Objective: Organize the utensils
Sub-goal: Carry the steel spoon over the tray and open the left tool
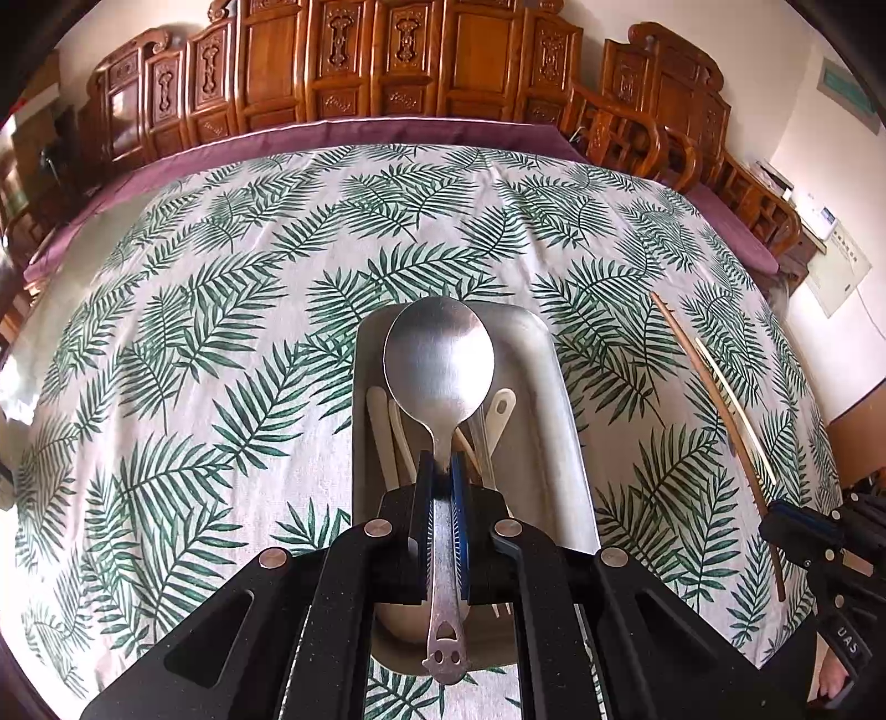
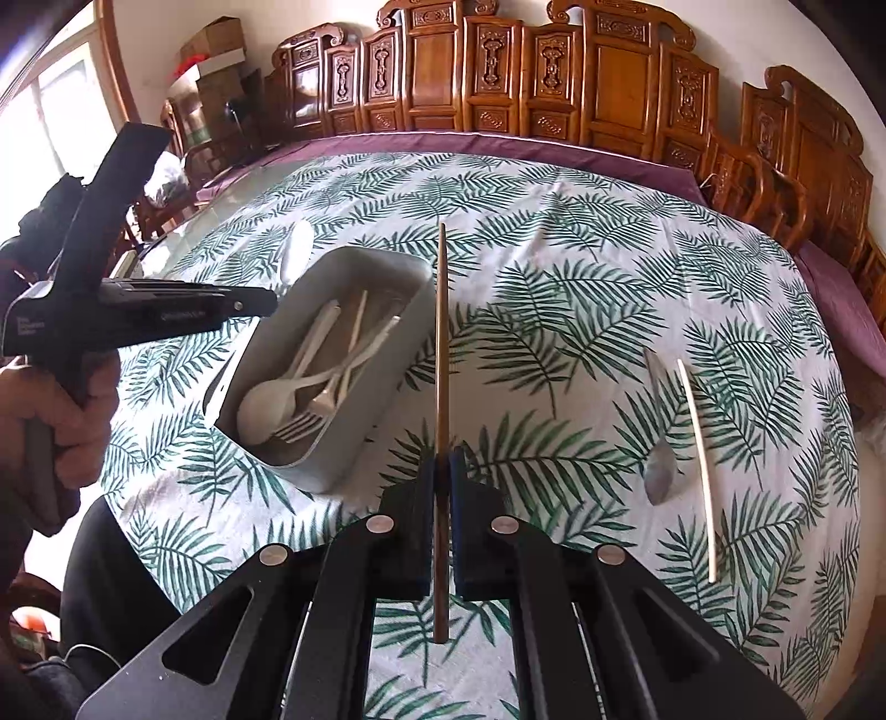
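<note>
Left gripper (image 1: pixel 441 471) clamps steel spoon (image 1: pixel 438 360) above grey rectangular tray (image 1: pixel 559 443); right gripper (image 2: pixel 442 462) pinches brown wooden chopstick (image 2: pixel 441 343). Next: lower, release into tray.

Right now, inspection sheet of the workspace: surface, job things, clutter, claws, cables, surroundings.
Surface: table under a leaf-print cloth, purple cloth beneath.
Job's things: grey tray holds white plastic cutlery and a fork; a pale chopstick and a metal spoon lie on the cloth to its right.
Clutter: nothing seen.
Claws: left claw shut on a metal spoon above the tray; right claw shut on a brown chopstick.
Cables: nothing seen.
Surroundings: carved wooden chairs, cardboard boxes, window at left.
</note>
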`<state>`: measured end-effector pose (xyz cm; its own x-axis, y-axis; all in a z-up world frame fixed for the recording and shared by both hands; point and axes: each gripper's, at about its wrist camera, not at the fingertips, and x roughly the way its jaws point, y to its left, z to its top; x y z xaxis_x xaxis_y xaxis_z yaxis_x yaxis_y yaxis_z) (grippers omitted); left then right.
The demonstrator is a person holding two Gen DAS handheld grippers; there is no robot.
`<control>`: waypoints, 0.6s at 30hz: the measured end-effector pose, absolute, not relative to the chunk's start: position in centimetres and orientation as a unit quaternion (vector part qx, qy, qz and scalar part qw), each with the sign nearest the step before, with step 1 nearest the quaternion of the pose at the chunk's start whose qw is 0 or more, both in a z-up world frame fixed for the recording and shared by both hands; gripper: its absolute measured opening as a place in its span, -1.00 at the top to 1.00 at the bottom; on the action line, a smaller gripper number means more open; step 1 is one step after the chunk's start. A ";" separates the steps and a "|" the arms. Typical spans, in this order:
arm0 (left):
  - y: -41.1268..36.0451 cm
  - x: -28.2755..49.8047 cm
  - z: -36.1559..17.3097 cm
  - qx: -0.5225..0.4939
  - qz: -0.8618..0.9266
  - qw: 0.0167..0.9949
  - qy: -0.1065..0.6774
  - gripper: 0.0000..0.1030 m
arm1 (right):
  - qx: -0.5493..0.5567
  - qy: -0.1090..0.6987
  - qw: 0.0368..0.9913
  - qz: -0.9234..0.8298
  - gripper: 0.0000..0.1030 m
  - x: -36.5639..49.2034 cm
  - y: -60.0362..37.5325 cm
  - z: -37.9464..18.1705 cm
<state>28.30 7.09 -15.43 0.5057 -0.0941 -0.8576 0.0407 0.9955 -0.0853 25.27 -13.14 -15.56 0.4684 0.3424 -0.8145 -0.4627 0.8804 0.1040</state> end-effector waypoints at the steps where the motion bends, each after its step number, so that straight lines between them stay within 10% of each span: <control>1: 7.1 28.3 -15.6 -0.029 -0.040 0.866 0.497 0.90 | -0.067 0.459 0.854 0.236 0.88 25.3 -12.9 -15.5; 18: 10.2 25.7 -13.5 -0.030 -0.022 0.881 0.472 0.84 | -0.062 0.463 0.843 0.268 0.88 25.4 -7.6 -15.6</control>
<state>25.68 10.23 -13.48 0.5528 -0.0673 -0.8306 0.0099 0.9972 -0.0742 25.37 -7.61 -15.57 0.4280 0.3941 -0.8133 -0.5086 0.8489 0.1438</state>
